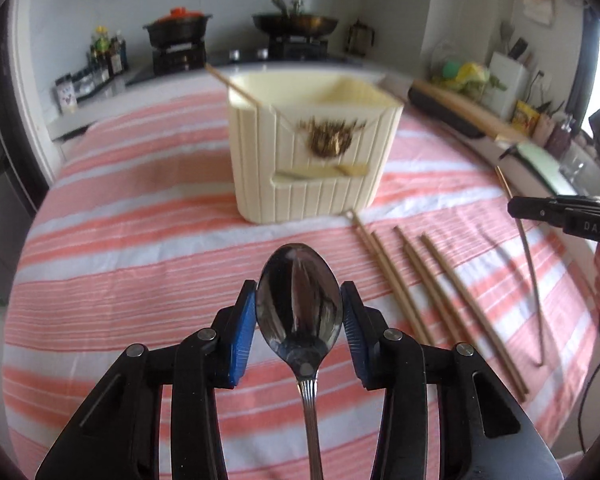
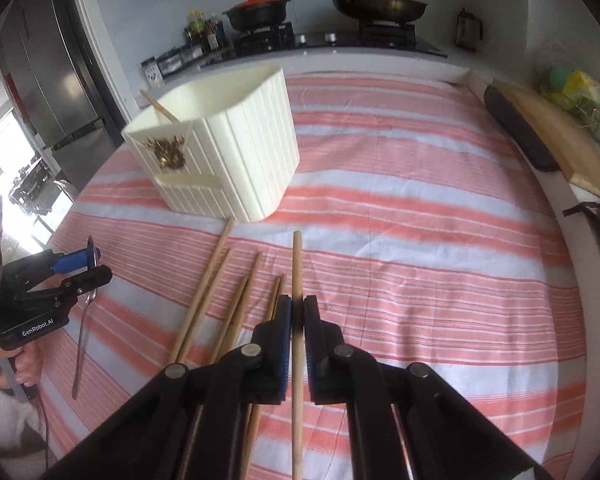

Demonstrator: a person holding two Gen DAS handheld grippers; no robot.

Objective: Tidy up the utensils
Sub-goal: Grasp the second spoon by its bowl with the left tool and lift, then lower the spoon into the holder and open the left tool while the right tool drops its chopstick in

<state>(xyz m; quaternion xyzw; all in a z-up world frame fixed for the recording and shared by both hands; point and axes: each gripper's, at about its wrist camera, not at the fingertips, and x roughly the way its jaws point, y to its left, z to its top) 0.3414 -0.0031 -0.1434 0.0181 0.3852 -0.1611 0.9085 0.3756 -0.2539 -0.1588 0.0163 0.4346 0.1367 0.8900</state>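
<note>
Spoon [image 1: 299, 300] and chopstick [image 2: 297, 280] both gripped

My left gripper [image 1: 299, 312] clamps the shiny steel spoon's bowl; my right gripper [image 2: 297, 320] pinches a pale wooden chopstick near the cream holder [image 2: 220, 152].

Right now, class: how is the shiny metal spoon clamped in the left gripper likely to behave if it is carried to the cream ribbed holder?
The shiny metal spoon looks stiff, so probably won't droop. Its polished bowl may slip between the blue pads, and the long free handle could make it pivot.
</note>
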